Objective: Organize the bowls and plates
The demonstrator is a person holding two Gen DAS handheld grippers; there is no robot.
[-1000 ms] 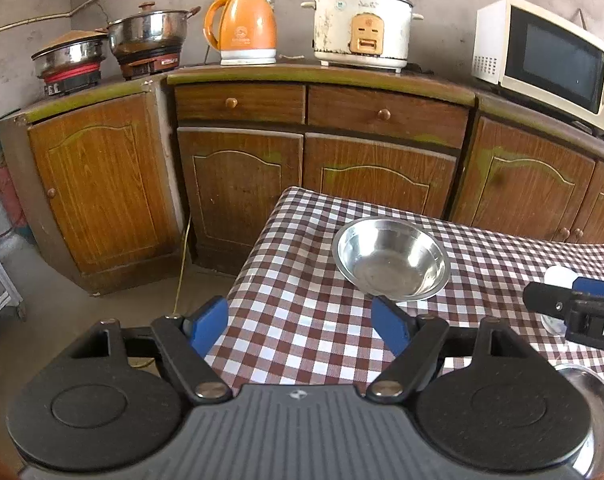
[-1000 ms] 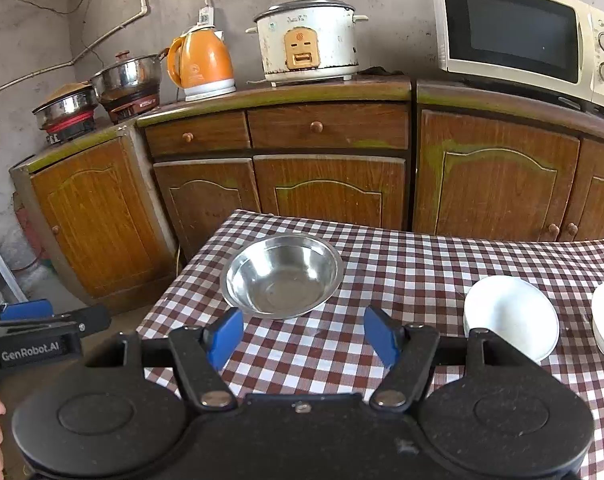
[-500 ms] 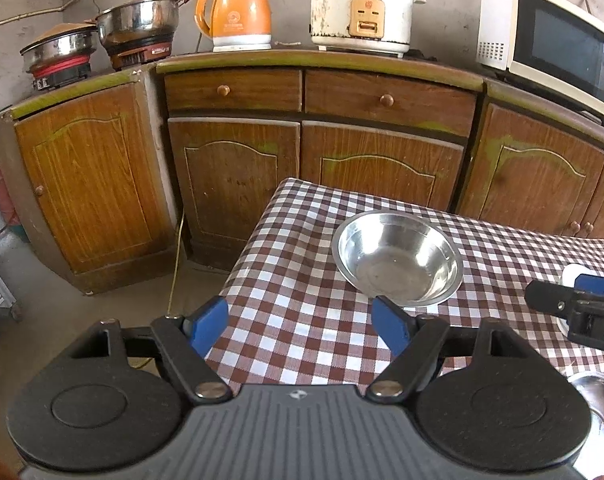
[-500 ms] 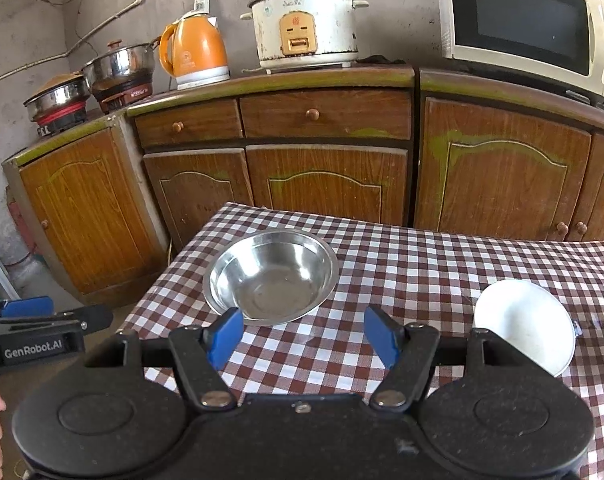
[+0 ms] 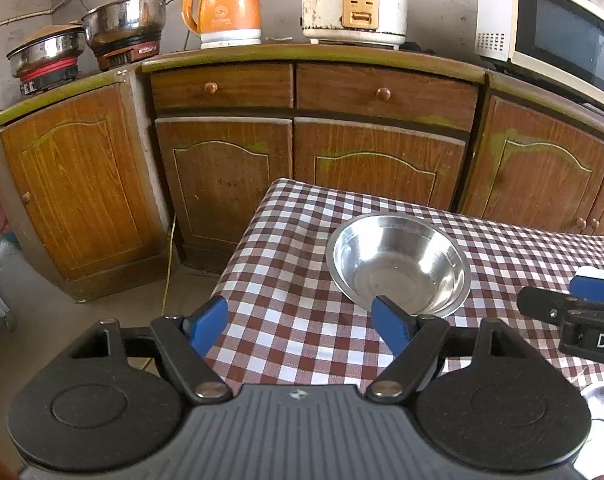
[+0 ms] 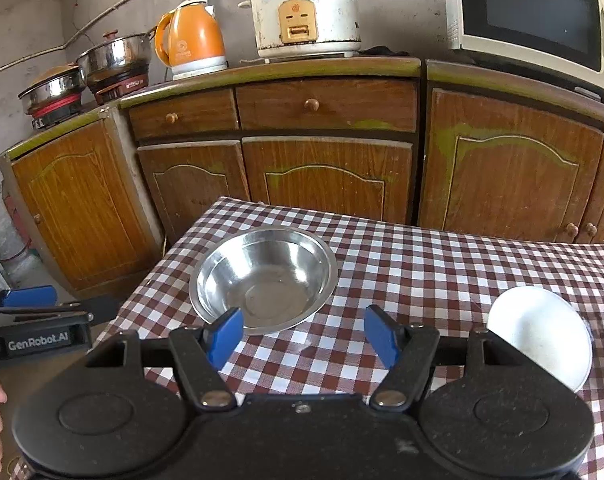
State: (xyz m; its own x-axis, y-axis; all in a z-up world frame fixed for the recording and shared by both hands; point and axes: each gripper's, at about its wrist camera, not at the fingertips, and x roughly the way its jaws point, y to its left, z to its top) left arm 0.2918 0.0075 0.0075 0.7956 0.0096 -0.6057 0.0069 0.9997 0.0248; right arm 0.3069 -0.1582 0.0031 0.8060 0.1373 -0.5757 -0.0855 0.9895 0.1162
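The white bowl (image 6: 541,336) is partly hidden behind the black body of the right gripper (image 6: 303,334), so only its top part shows. It sits toward the right edge of the table (image 6: 441,276). Another white thing at the far right edge of the right wrist view is cut off, and I cannot tell what it is. In the left wrist view, a shiny metal dish (image 5: 603,412) peeks out at the bottom right corner, mostly hidden behind the left gripper (image 5: 300,326).

The steel bowl (image 6: 264,278) sits upright near the far left corner of the table, on the red and white checked cloth. It looks empty inside.

The left gripper's jaws are wide apart and hold nothing. Its right blue fingertip (image 5: 389,322) shows in front of the steel bowl's near rim, but I cannot tell if it touches.

The right gripper's jaws are wide apart too, and hold nothing. Its left blue fingertip (image 6: 224,334) shows over the near rim of the steel bowl, and I cannot tell if it touches either.

Each gripper shows at the side of the other's view, only partly.
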